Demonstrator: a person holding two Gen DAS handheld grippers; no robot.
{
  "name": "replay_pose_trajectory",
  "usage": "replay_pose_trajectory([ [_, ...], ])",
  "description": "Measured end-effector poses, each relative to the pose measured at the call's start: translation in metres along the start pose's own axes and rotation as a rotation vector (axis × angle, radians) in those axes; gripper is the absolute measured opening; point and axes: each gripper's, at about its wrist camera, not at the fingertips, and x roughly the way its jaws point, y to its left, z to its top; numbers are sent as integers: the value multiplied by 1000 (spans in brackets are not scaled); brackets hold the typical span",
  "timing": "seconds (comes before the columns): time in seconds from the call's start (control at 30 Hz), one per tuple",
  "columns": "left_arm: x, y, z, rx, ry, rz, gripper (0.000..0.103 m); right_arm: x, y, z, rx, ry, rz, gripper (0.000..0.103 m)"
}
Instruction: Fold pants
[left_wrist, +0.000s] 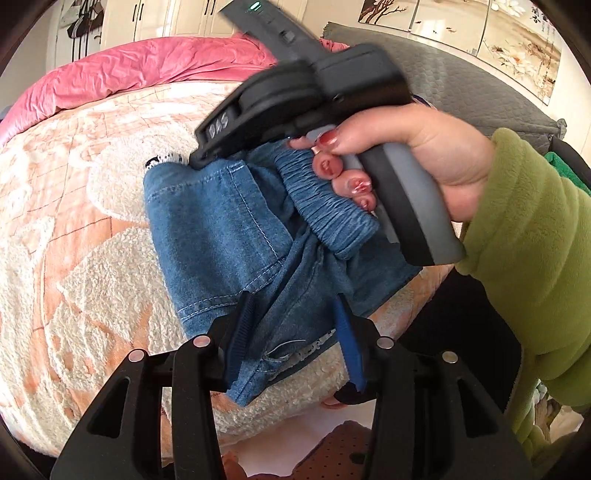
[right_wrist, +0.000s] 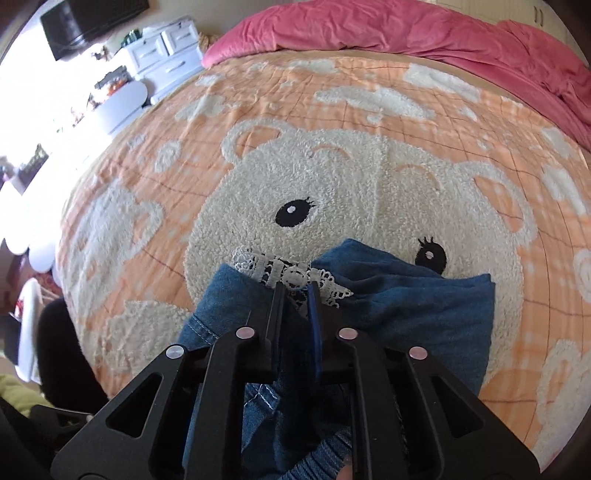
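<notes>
Blue denim pants (left_wrist: 229, 236) with an elastic waistband and white lace trim lie bunched on the bear blanket near the bed's front edge; they also show in the right wrist view (right_wrist: 406, 302). My left gripper (left_wrist: 295, 306) is open, its fingers straddling a fold of the denim at the lower edge. My right gripper (right_wrist: 297, 291) is shut on the denim near the lace trim (right_wrist: 291, 275). In the left wrist view the right gripper's body (left_wrist: 295, 107) hovers over the pants' far end, held by a hand in a green sleeve.
An orange and cream bear blanket (right_wrist: 332, 166) covers the bed. A pink duvet (right_wrist: 406, 29) is bunched at the far side. White drawers (right_wrist: 162, 55) stand left of the bed. A grey headboard (left_wrist: 461, 74) is at the right. The bed's edge (left_wrist: 288, 413) is just below the left gripper.
</notes>
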Motion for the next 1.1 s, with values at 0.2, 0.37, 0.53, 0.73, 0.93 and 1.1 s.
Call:
replay_pose_trajectory([
  [0.2,2,2,-1,2,1,-11,49,-40,-2,-13,37,-93,5,35],
  [0.37,-2,1,-1,-5,0,-51,62,-78,-10,-34,82,-171,30,44],
  [0.53,-28,18,5,-48,-49,-83,66,-114,-15,-77,111,-219,39,46],
  [0.73,-42,68,12,-194,-94,27,69,-138,5,-127,66,-241,68,48],
  [0.93,-23,89,35,-252,-49,72,69,-119,62,-137,-141,-176,126,48],
  [1.1,6,84,61,-220,25,75,69,-101,106,-136,-389,-157,61,48],
])
